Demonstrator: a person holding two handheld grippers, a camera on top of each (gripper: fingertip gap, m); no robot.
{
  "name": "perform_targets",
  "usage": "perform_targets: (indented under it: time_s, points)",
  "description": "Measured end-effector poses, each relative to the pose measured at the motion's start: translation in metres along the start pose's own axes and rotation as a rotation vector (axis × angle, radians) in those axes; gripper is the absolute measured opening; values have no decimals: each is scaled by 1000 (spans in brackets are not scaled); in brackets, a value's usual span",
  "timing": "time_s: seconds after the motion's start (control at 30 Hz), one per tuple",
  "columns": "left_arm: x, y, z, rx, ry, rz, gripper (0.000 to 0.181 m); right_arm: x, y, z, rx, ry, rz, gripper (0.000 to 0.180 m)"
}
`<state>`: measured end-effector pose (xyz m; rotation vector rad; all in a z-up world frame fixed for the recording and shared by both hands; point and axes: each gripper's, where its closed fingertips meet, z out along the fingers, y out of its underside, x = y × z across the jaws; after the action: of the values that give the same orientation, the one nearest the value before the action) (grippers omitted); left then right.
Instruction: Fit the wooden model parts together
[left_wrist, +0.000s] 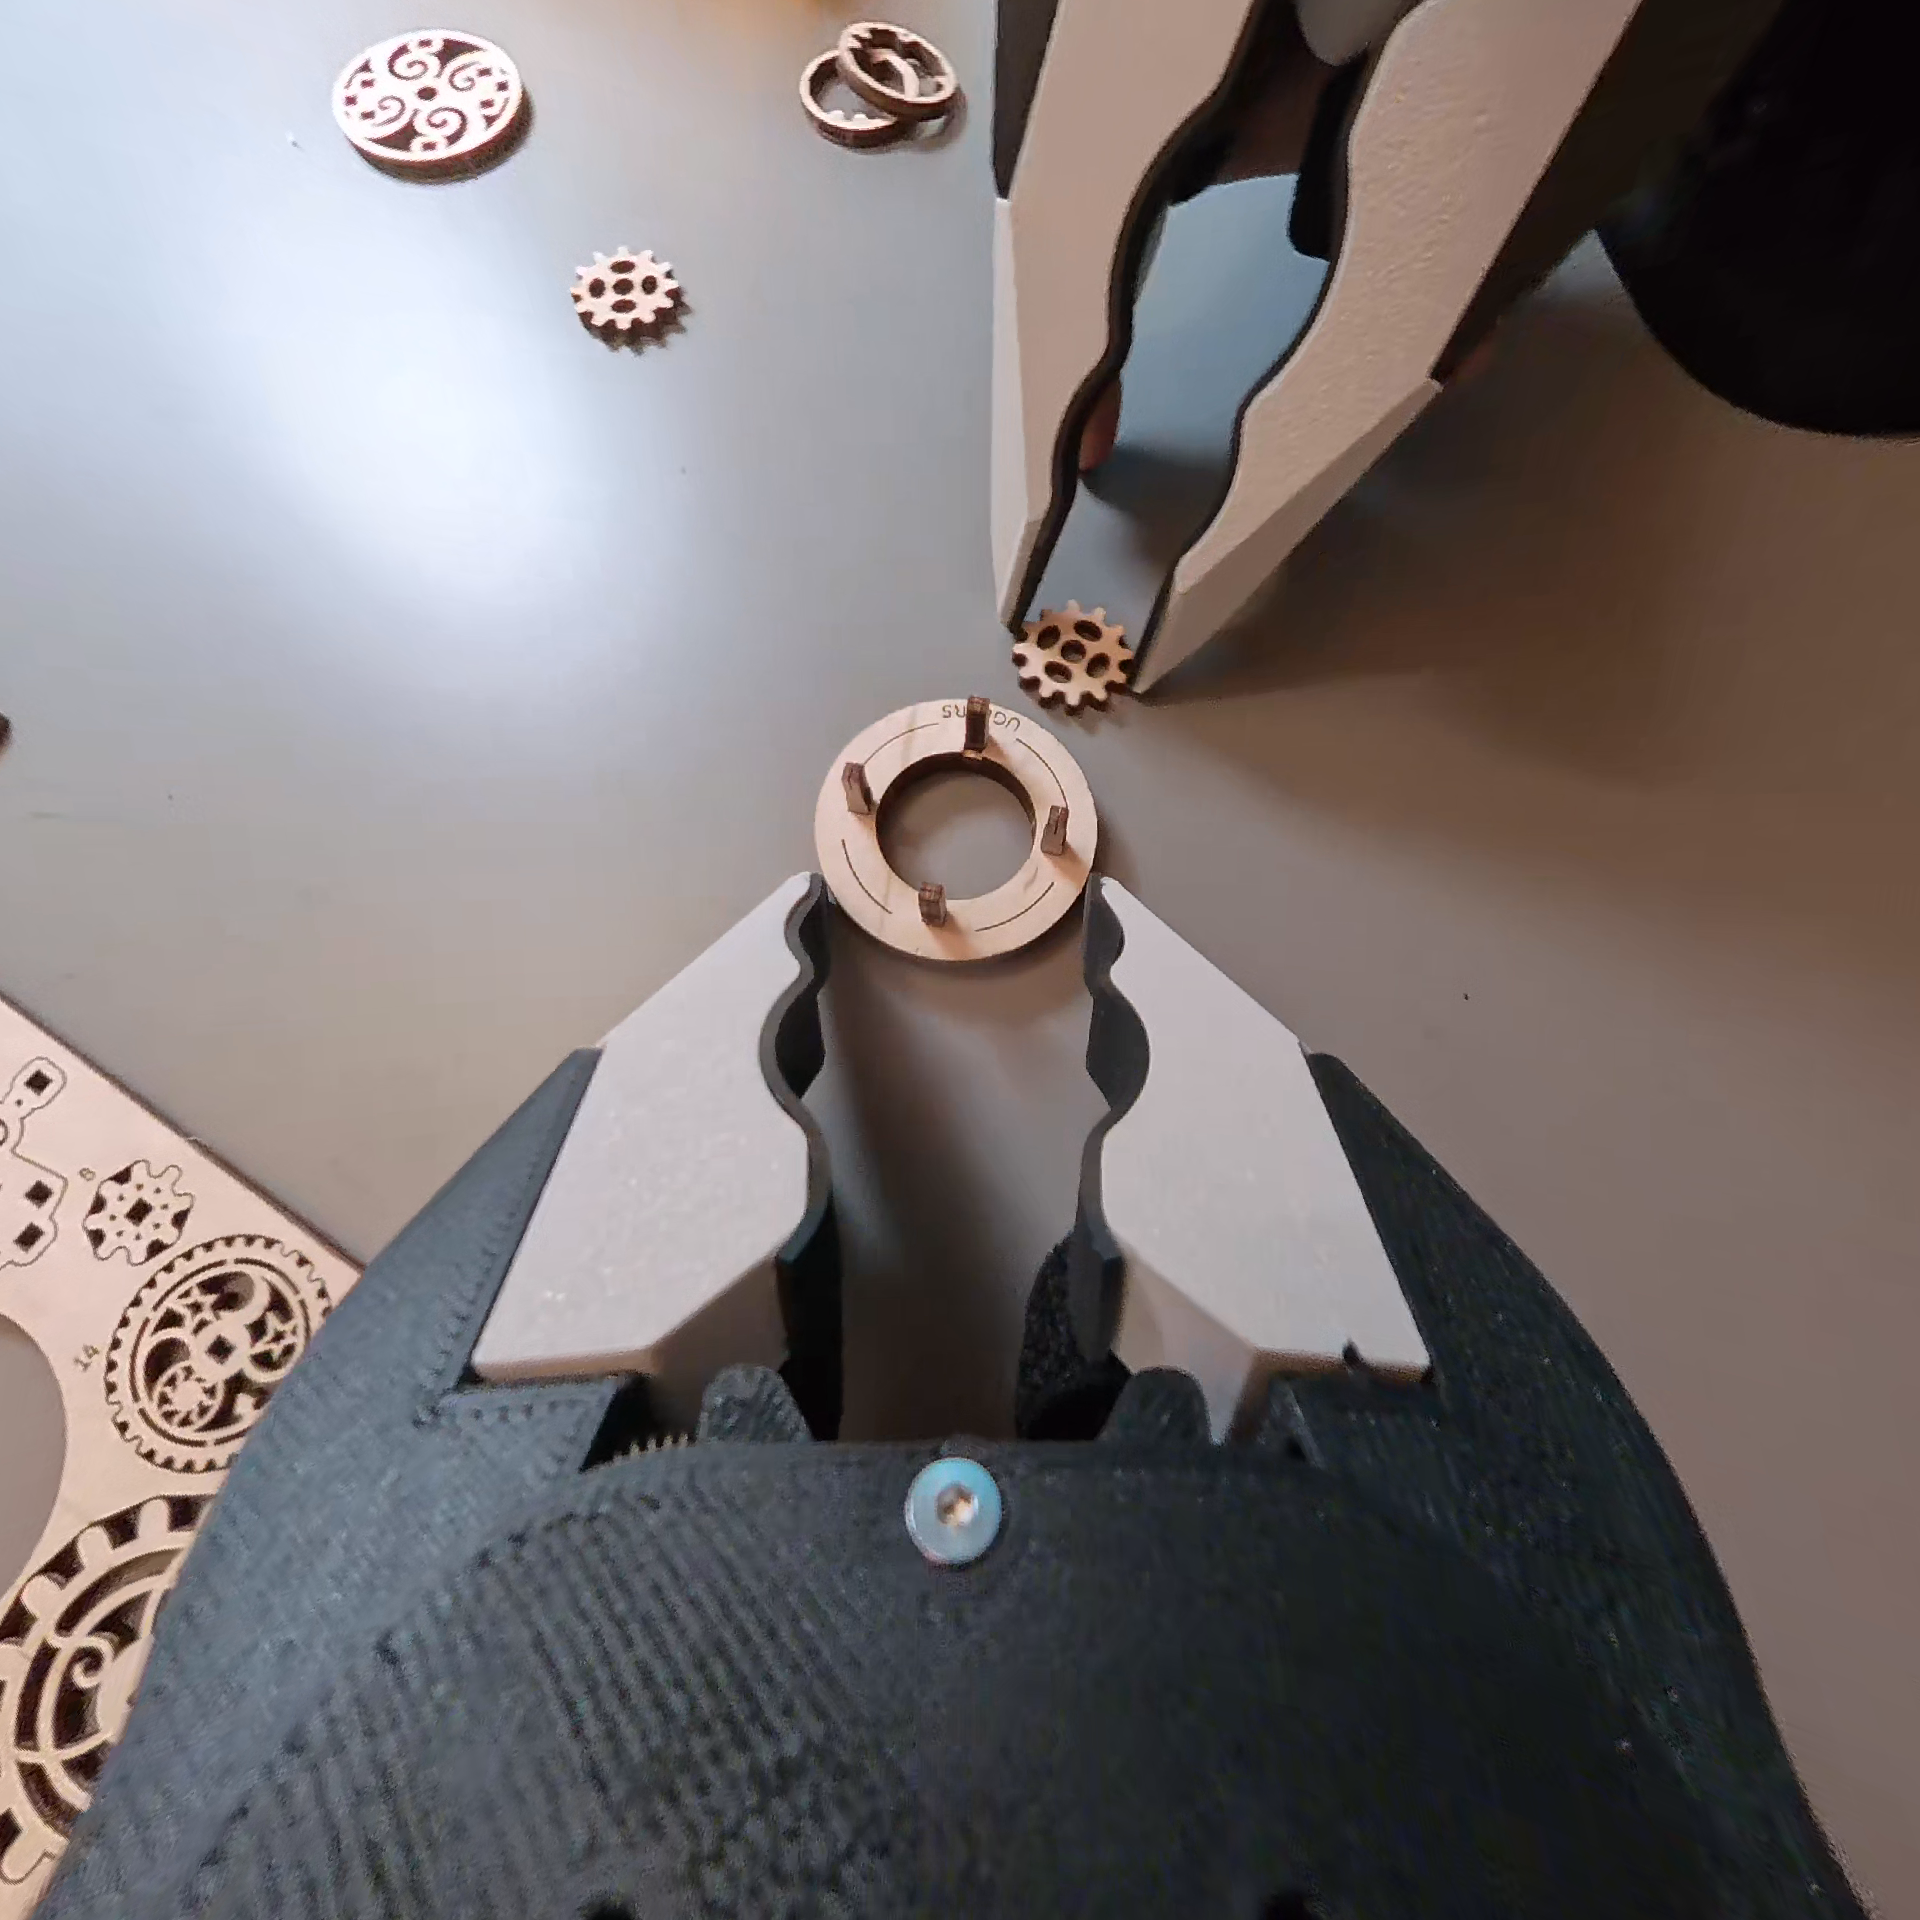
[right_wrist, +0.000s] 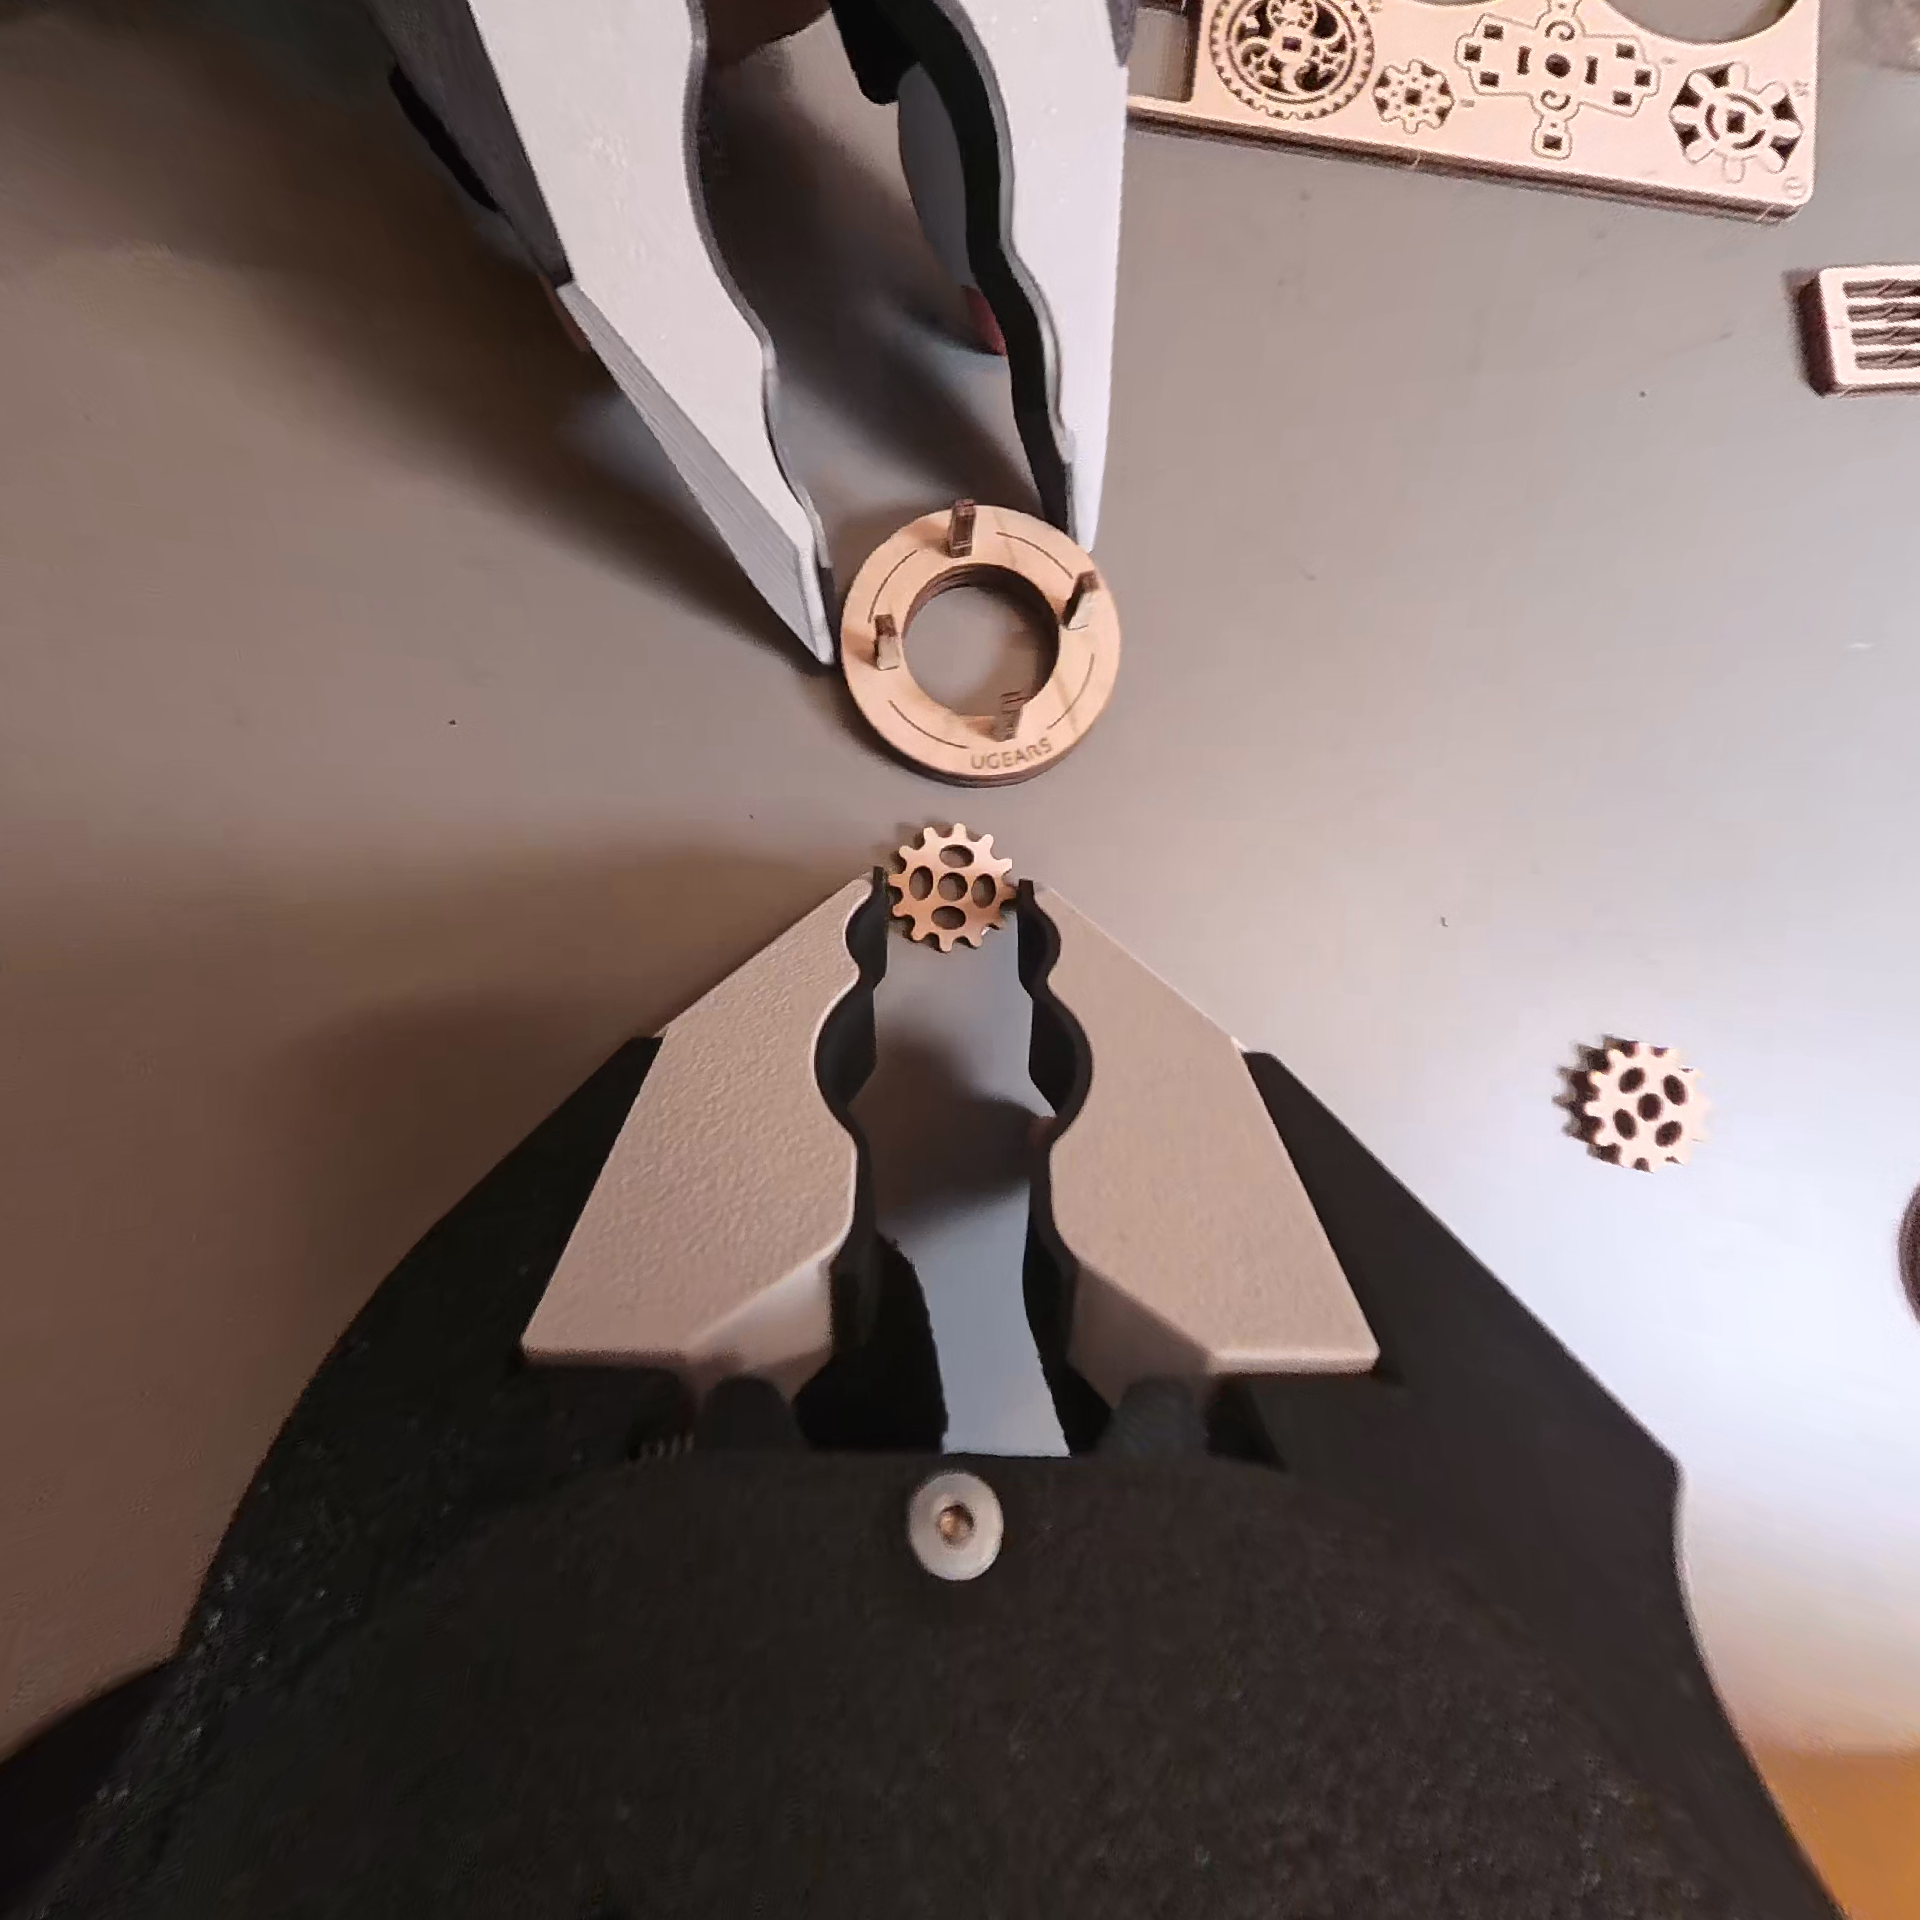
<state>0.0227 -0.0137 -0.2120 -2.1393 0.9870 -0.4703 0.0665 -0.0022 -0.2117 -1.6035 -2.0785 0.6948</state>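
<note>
A flat wooden ring (left_wrist: 997, 930) with several upright pegs lies on the grey table. My left gripper (left_wrist: 956, 899) is shut on the ring, one fingertip on each side, with the ring resting on the table. The right wrist view shows the same ring (right_wrist: 894, 717) between the left gripper's fingertips (right_wrist: 951, 592). My right gripper (right_wrist: 951, 894) is shut on a small wooden gear (right_wrist: 951, 906) and holds it flat, close to the ring's rim and apart from it. The left wrist view also shows the right gripper (left_wrist: 1081, 634) with the gear (left_wrist: 1075, 660).
A second small gear (left_wrist: 627, 294) lies loose; it also shows in the right wrist view (right_wrist: 1636, 1103). An ornate wooden disc (left_wrist: 429, 96) and a few wooden rings (left_wrist: 881, 83) lie farther off. A laser-cut parts sheet (right_wrist: 1475, 94) and a small slotted piece (right_wrist: 1865, 330) lie at the table's side. Both grippers' tips are roughly 20 cm from the small slotted piece (right_wrist: 1865, 330).
</note>
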Motion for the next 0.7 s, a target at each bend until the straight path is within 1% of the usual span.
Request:
perform_targets:
  time_s: [0.03, 0.3, 0.47, 0.6, 0.7]
  points:
    - [2, 1, -1, 2, 7, 8, 48, 0, 0, 0, 3, 4, -1, 22]
    - [19, 3, -5, 23, 79, 42, 50, -5, 1, -2, 1, 11, -31, 22]
    - [23, 1, -1, 30, 49, 78, 62, -4, 0, -1, 19, 26, -40, 22]
    - [24, -2, 2, 34, 46, 94, 60, -2, -1, -2, 45, 18, -28, 22]
    - [28, -2, 2, 33, 77, 99, 51, 1, -1, -3, 63, 23, -12, 22]
